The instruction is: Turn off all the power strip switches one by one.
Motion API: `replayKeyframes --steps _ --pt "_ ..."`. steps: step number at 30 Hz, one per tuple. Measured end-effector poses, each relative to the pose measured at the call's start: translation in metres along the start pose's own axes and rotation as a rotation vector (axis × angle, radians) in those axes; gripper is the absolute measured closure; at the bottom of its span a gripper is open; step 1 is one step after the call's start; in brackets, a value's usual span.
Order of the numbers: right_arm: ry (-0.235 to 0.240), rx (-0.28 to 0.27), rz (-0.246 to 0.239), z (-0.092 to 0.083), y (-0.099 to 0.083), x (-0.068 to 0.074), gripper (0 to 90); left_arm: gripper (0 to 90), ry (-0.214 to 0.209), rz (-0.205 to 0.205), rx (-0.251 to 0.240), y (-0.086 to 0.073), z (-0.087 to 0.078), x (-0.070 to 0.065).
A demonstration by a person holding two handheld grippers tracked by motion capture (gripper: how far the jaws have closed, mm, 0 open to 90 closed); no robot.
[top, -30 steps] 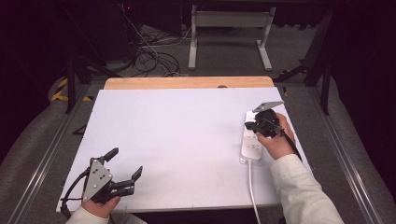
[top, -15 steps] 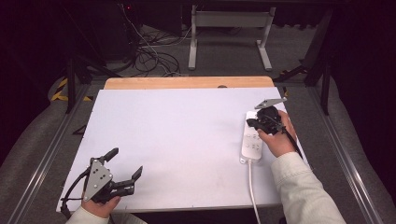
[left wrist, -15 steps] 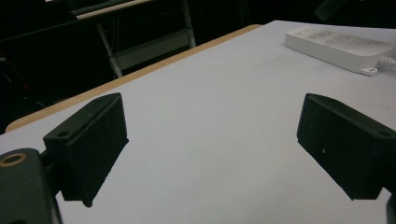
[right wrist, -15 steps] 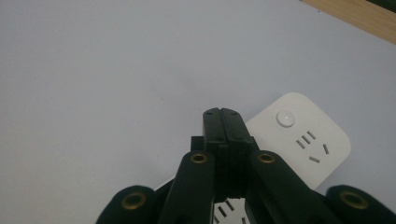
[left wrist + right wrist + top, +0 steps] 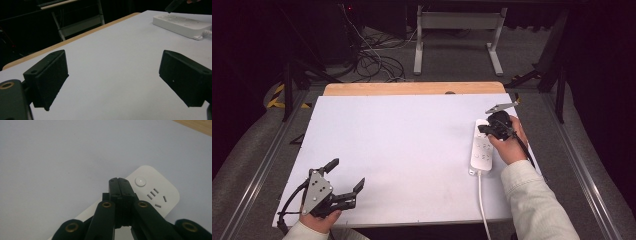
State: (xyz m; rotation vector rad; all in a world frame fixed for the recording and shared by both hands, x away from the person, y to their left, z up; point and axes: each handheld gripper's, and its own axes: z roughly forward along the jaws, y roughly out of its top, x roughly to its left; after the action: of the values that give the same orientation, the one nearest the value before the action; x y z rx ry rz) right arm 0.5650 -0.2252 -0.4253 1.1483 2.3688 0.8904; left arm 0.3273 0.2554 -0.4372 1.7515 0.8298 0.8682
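Black and pressed flat together, the jaws of the right claw (image 5: 121,185) hold nothing between them and point down at the far end of a white power strip (image 5: 482,146), their joined tip poised just beside its round button (image 5: 140,181); whether the tip touches the casing I cannot quite tell from this angle. With the jaws closed the claw makes one blunt finger, which looks suited to pressing a switch rather than gripping. In the high view the right hand (image 5: 508,141) tilts the claw steeply over that end, the grey plate on top jutting away from the person. The power strip lies flat near the right edge of the bench (image 5: 402,150), lengthwise toward the person, its white cord (image 5: 482,200) running off the near edge, so the button end is the farthest reach. The left claw (image 5: 347,192) sits well apart at the near left corner, jaws spread wide over bare bench surface and holding nothing, apparently parked out of the way while the right does the work.
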Motion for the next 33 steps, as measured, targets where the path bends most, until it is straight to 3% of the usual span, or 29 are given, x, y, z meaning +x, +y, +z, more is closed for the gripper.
replayKeyframes --steps 14,33 --pt "0.002 0.054 0.003 0.013 -0.003 -0.003 90.0 9.1 0.002 0.003 0.002 0.0 0.0 0.0" --pt "-0.001 0.068 0.003 0.019 -0.005 -0.002 90.0 9.1 0.004 0.005 0.0 0.0 0.0 0.0"
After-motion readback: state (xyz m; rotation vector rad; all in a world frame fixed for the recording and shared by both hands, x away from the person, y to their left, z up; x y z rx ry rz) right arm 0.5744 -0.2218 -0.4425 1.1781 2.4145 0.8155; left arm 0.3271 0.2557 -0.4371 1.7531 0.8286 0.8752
